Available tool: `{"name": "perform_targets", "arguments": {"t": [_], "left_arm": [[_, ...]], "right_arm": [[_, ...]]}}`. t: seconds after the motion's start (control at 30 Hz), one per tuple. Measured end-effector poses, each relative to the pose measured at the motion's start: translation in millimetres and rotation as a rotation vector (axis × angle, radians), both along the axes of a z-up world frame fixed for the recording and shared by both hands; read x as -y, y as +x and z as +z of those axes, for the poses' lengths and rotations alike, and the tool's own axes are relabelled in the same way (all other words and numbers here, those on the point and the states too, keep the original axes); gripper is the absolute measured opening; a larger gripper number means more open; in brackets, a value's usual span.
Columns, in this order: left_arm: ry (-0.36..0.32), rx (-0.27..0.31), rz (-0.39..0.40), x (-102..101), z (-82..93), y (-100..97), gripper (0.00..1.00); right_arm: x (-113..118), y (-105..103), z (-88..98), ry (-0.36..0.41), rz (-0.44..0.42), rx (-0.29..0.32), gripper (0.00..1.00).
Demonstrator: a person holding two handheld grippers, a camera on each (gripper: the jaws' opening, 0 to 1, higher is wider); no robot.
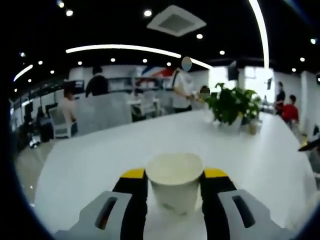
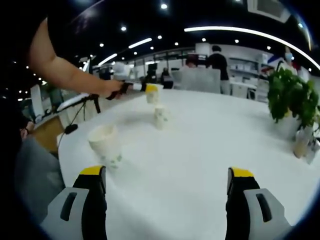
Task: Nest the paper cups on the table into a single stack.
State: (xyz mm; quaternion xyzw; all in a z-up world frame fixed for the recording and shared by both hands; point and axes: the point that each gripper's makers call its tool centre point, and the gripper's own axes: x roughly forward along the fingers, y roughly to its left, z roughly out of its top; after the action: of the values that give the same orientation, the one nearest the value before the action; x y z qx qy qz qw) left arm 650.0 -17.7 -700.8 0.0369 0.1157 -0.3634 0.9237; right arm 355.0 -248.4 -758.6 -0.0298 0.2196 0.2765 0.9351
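Paper cup point(image 1: 175, 182) gripped upright between the left tool point(image 1: 174, 176) jaws above the white tabletop point(image 1: 100, 155). Right tool point(image 2: 168, 175) spread wide, holding nothing; two cups point(image 2: 105, 144) point(image 2: 160, 117) stand ahead.

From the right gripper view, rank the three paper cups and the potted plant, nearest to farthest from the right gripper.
1. Tilted white paper cup with green print, near left, just beyond the gripper's left jaw.
2. Upright printed paper cup, mid-table, left of centre.
3. White paper cup held in the left gripper, far left.
The green potted plant, far right, is too close to call against cups 2 and 3.
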Motion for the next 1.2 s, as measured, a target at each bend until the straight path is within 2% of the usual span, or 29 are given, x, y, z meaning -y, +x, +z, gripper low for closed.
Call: {"name": "perform_targets", "arguments": {"t": [0.37,0.73,1.2], "left_arm": [[0.001,0.011,-0.005,-4.3,11.9,-5.9,0.4],[-0.014,0.031,-0.053,6.2,31.5,-24.2,0.38],[-0.059,0.069,-0.118,31.5,65.2,-66.6,0.37]], "right_arm": [[-0.3,-2.5,3.1,-0.005,0.004,0.007,1.0],[-3.6,-5.0,4.0,-0.002,0.017,0.012,1.0],[-3.1,-6.6,12.3,0.006,0.024,0.032,1.0]]}}
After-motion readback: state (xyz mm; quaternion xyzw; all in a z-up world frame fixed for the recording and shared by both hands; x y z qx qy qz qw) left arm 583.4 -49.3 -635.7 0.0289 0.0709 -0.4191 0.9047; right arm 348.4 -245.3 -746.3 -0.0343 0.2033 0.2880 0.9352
